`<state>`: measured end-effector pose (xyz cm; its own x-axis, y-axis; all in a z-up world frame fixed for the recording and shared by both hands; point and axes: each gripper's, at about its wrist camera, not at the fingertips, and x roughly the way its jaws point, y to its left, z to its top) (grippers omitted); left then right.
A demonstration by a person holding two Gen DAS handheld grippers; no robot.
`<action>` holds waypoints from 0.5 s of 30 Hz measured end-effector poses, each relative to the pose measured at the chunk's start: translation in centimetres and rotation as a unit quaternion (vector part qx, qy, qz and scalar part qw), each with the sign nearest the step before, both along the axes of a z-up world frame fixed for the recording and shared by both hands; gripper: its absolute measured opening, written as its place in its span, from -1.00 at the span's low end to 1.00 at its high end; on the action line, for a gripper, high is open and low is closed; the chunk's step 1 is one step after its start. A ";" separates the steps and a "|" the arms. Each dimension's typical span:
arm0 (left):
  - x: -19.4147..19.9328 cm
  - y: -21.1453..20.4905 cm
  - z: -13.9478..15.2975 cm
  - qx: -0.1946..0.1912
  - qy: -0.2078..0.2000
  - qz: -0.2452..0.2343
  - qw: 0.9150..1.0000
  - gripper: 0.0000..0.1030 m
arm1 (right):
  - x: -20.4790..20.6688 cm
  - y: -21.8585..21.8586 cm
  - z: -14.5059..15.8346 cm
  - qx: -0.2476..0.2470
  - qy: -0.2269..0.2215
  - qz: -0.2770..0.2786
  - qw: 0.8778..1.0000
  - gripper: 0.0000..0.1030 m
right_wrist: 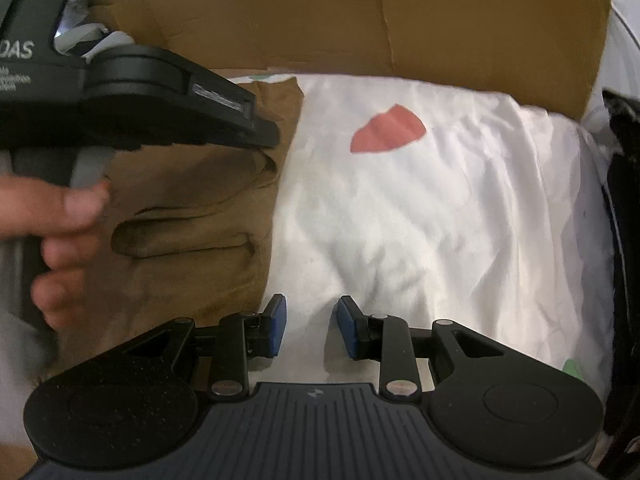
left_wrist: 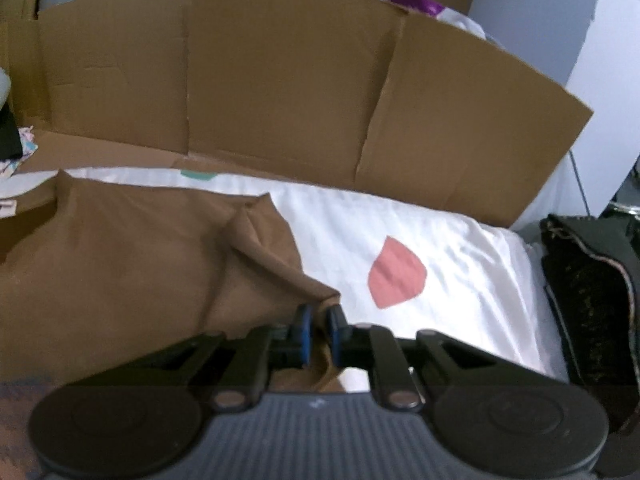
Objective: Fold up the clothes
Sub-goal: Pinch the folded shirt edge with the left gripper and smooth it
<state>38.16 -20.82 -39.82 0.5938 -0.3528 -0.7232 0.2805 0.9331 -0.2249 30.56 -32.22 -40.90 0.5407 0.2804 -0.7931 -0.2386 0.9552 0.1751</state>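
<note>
Garment: brown garment (left_wrist: 120,264), lying partly folded on the left part of the white sheet; a pointed corner of it reaches toward the sheet's middle. In the right wrist view its layered folds show at (right_wrist: 192,216).
Left claw: (left_wrist: 320,320) closed tight on the pointed corner of the brown garment; the cloth is pinched between the blue pads (left_wrist: 305,324) and runs back under the claw body.
Left claw, side view: seen from the right wrist camera as a black body at the upper left, held by a hand (right_wrist: 60,236) whose fingers wrap the grip; its tips are hidden behind the body there.
Right claw: (right_wrist: 312,324) partly open, nothing between its blue pads (right_wrist: 278,324); it hangs over bare sheet just beside the garment's right edge, not touching the cloth.
Surface: white sheet (left_wrist: 440,240), wrinkled, with a pink petal-shaped patch (left_wrist: 396,274) well clear of the garment to its right, and a small teal patch (left_wrist: 196,176) at the far edge.
Backdrop: flattened cardboard (left_wrist: 280,80) standing behind the sheet.
Right margin: dark patterned fabric (left_wrist: 588,300) beside the sheet's edge.
</note>
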 end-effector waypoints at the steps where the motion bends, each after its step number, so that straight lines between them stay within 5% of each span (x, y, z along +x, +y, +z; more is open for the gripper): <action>1: 0.1 0.7 0.4 -0.003 0.001 -0.007 1.000 -0.87 | 0.0 0.2 0.2 0.002 -0.004 0.004 1.000 -0.31; 15: 1.9 10.8 3.2 -0.022 0.011 -0.096 0.995 -0.88 | 2.0 2.8 2.0 0.013 -0.038 0.034 0.999 -0.31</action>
